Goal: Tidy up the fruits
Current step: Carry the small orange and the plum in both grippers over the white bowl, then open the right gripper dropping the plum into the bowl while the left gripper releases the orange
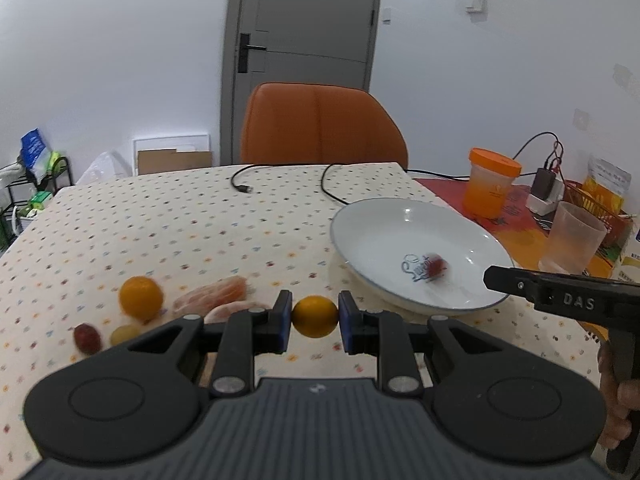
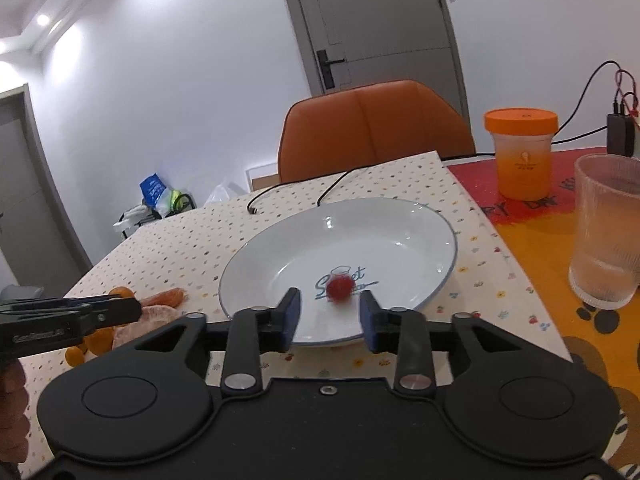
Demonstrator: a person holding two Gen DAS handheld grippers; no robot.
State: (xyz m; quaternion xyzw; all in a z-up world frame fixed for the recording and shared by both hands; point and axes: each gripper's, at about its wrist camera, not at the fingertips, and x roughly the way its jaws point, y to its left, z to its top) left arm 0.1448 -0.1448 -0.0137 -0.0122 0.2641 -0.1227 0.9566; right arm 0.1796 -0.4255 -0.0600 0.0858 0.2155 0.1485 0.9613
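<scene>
Left wrist view: the left gripper pinches a small orange between its blue pads, above the dotted tablecloth. Behind it lie a second orange, peeled segments and a red date. Right wrist view: the right gripper is spread wide and empty, over the white plate, where a red berry sits near the centre.
</scene>
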